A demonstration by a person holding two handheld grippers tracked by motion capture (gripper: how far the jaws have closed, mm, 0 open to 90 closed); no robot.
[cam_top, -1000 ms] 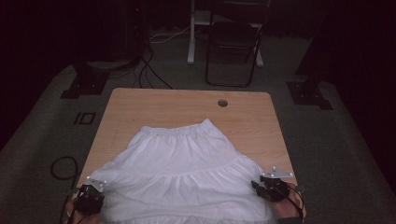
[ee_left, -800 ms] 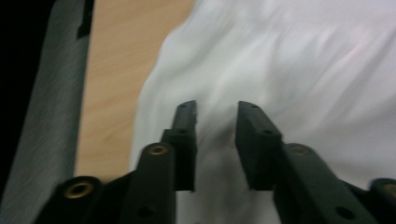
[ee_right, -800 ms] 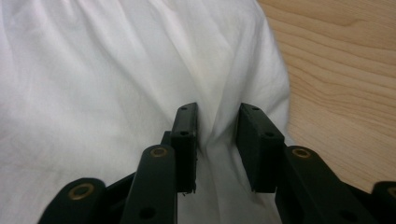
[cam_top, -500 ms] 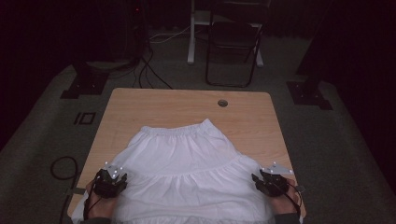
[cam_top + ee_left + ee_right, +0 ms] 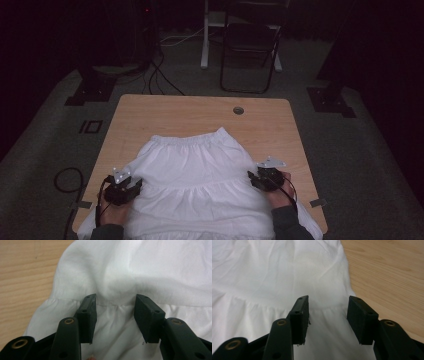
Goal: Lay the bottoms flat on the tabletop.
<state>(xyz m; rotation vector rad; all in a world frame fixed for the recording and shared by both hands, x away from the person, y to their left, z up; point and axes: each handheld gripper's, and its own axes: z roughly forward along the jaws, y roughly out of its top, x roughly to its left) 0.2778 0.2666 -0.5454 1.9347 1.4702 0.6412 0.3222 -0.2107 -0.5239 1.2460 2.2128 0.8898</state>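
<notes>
A white tiered skirt (image 5: pixel 197 185) lies flat on the near half of the wooden table (image 5: pixel 150 115), waistband away from the person. At its left edge the left gripper (image 5: pixel 115 311) stands over the gathered tier seam; its jaws have just been opening and hold nothing, a soft bulge of cloth just beyond them. At the skirt's right edge the right gripper (image 5: pixel 328 312) has also just been opening and grips nothing. I judge this a regrasp while spreading; next, each must close on the seam. Beyond the table a folding chair (image 5: pixel 250 47) stands on grey carpet.

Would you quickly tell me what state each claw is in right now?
Left claw: open, jaws just opening, astride a bump in the white skirt.
Right claw: open, just opening, over the skirt's edge.
</notes>
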